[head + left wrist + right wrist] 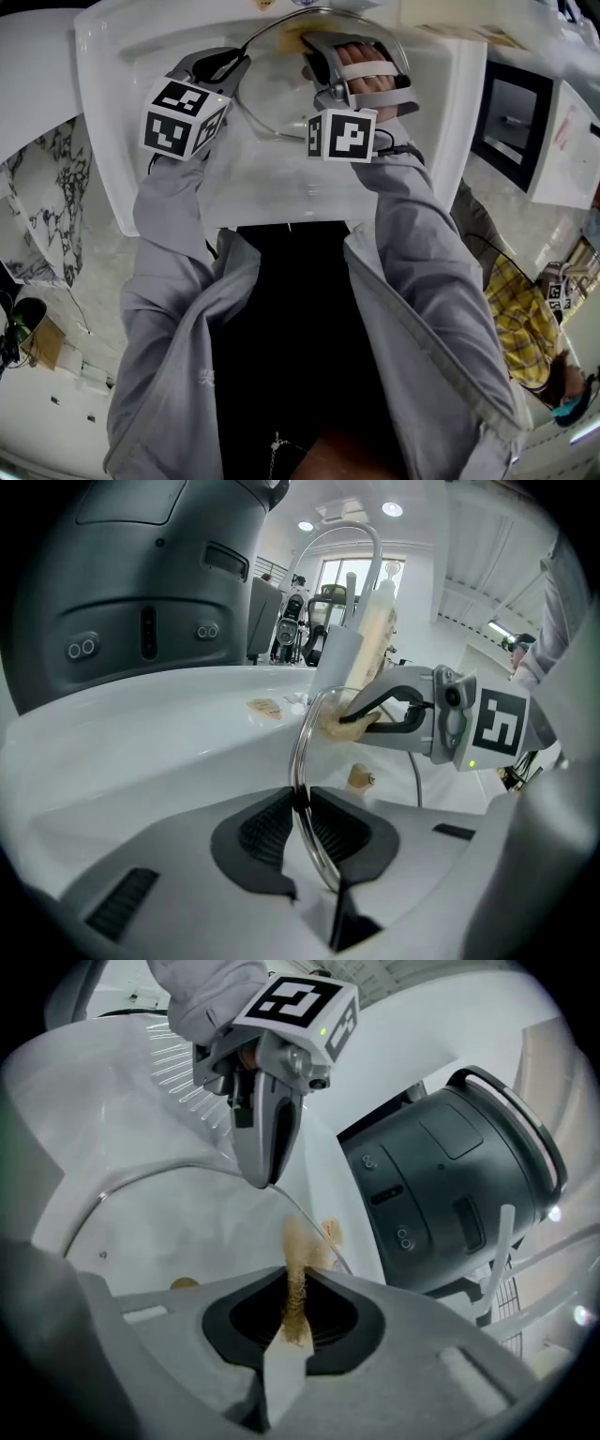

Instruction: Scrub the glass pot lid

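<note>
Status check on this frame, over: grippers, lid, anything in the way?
Left gripper shut on rim of glass lid, held over sink. Right gripper shut on sponge, at lid's edge. Grey appliance alongside, not blocking.

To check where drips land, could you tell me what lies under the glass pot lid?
The white sink basin lies under the glass pot lid, visible through the glass. The right gripper and its sponge cover part of it; no drain shows.

the right gripper [314, 52] and hand [367, 70] hide the right half of the glass lid [267, 94] and most of the sponge [292, 37].
</note>
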`<control>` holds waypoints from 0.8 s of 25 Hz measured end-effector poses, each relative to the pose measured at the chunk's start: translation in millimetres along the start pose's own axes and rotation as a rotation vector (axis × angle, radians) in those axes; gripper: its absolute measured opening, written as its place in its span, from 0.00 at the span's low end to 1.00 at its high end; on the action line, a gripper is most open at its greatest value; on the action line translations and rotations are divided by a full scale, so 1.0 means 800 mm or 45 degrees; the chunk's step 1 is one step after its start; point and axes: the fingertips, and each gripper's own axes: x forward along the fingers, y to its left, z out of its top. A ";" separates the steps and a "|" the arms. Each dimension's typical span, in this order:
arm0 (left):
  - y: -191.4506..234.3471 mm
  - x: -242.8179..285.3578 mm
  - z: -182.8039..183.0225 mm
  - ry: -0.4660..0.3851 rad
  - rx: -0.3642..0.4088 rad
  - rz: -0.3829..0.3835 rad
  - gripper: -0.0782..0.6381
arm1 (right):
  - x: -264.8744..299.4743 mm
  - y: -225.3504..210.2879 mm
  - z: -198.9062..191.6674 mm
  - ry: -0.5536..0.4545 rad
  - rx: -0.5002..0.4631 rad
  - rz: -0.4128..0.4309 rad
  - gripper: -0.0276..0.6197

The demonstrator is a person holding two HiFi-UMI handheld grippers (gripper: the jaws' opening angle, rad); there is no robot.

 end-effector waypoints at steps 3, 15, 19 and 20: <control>0.000 0.000 -0.001 -0.002 -0.005 0.004 0.19 | 0.003 0.018 -0.002 0.000 0.010 0.050 0.09; 0.001 0.001 -0.003 0.002 -0.004 0.017 0.19 | -0.026 0.154 -0.008 0.014 0.127 0.455 0.09; 0.001 0.002 -0.005 0.009 -0.004 0.023 0.19 | -0.045 0.197 -0.010 0.004 0.146 0.698 0.09; 0.000 0.002 -0.006 0.009 -0.007 0.023 0.19 | -0.051 0.208 -0.011 0.003 0.151 0.753 0.09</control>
